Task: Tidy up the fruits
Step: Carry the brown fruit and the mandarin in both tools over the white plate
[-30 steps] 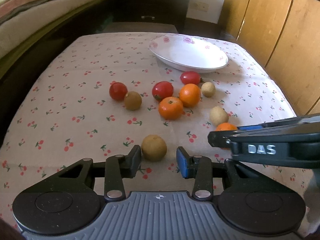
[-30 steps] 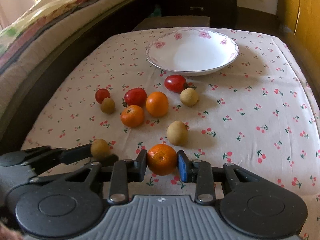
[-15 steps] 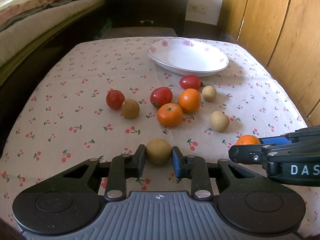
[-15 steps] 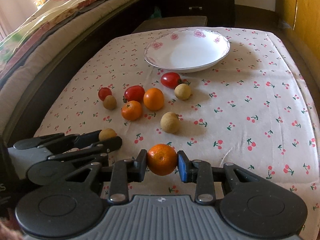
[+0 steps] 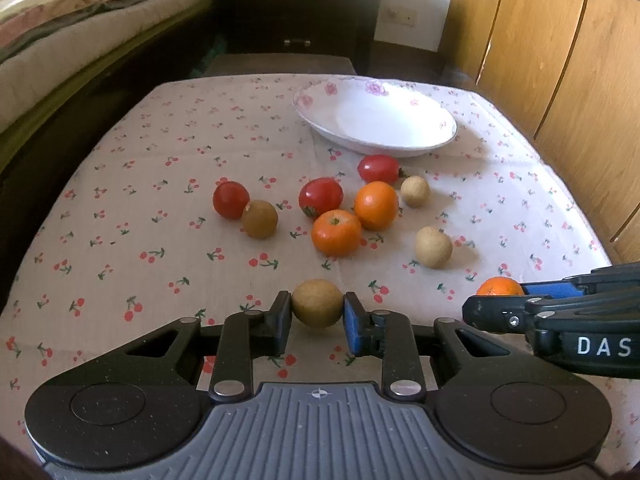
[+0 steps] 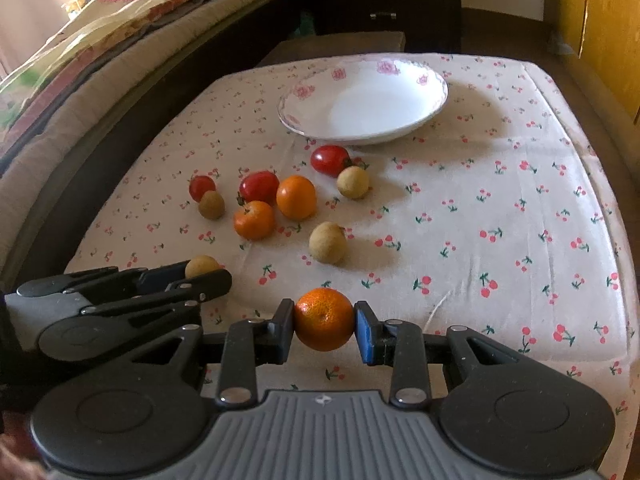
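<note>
My left gripper [image 5: 317, 316] is shut on a brown round fruit [image 5: 317, 303], held just above the cloth. My right gripper [image 6: 324, 326] is shut on an orange [image 6: 324, 319], also lifted off the table. Each gripper shows in the other's view: the right gripper [image 5: 496, 300] with its orange [image 5: 499, 286] at the right, the left gripper [image 6: 208, 274] with its brown fruit [image 6: 201, 266] at the left. A white floral plate [image 5: 320, 118] stands empty at the far side. On the cloth lie red tomatoes [image 5: 321, 197], two oranges [image 5: 336, 233] and several brown fruits [image 5: 433, 247].
The table [image 6: 520, 240] wears a cherry-print cloth. A bed [image 6: 100, 60] runs along the left, a dark drawer unit [image 5: 300, 12] stands behind, and wooden cabinet doors [image 5: 560, 60] line the right. Bare cloth lies to the right of the fruit cluster.
My left gripper has shut on the brown fruit and lifted it off the cloth. My right gripper, still holding the orange, has risen a little.
</note>
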Action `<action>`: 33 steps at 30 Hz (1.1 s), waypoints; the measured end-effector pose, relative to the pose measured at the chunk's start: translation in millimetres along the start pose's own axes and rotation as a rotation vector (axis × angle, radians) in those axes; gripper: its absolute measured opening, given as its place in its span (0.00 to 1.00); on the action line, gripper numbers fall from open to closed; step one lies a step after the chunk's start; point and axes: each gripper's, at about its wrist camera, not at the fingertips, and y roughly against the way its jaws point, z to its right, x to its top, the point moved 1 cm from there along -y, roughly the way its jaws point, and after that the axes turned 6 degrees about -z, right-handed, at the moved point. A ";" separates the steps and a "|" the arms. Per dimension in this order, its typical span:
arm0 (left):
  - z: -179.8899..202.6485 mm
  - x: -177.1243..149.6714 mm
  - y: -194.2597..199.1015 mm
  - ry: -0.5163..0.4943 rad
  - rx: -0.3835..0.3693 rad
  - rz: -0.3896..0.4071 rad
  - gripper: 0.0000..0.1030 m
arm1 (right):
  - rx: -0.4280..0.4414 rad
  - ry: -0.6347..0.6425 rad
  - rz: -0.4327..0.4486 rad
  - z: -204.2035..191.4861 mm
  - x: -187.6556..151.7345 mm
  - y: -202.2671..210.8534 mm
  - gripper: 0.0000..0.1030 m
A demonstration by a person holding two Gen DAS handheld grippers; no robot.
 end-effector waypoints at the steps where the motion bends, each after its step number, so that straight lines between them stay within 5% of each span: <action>1: 0.5 1.7 2.6 0.003 -0.003 0.006 0.34 | -0.001 0.001 0.007 -0.2 1.0 2.1 0.32; 16: 16.6 49.0 14.5 0.005 -0.046 0.079 0.34 | -0.011 -0.002 0.079 3.4 41.0 12.6 0.32; 33: 23.3 116.8 -27.8 -0.001 -0.034 0.091 0.34 | -0.047 -0.011 0.102 32.0 110.0 -13.3 0.32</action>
